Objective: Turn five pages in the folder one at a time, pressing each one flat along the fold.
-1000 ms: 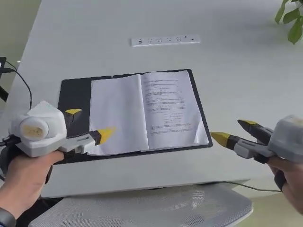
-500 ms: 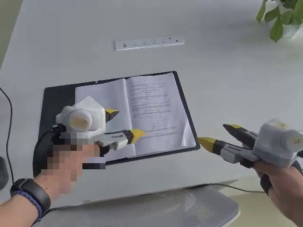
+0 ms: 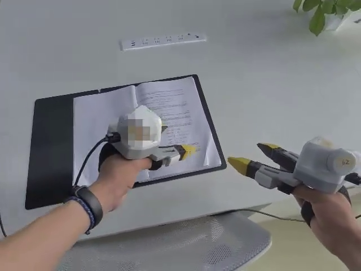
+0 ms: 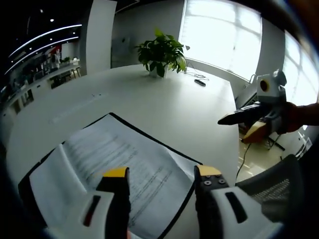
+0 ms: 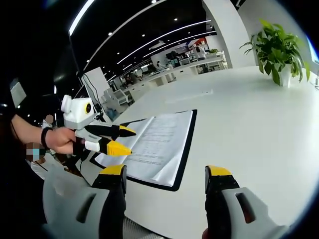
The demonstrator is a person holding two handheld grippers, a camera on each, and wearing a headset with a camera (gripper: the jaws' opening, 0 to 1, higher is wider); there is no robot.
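Centrally, open folder [image 3: 51,152] flat on white tabletop [image 3: 271,84], left gripper [image 4: 162,172] above its printed right-hand page, jaws apart and empty, right gripper [image 3: 255,156] beyond folder's right edge, jaws spread, holding nothing

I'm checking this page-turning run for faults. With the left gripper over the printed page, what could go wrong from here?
1. The left gripper, jaws open, hovers over the white printed page toward its lower outer corner; closing there may pinch several sheets or crease paper.
2. The right gripper is open and apart from the black folder, which lies unheld near the white table's front edge; lifting a page might drag it.
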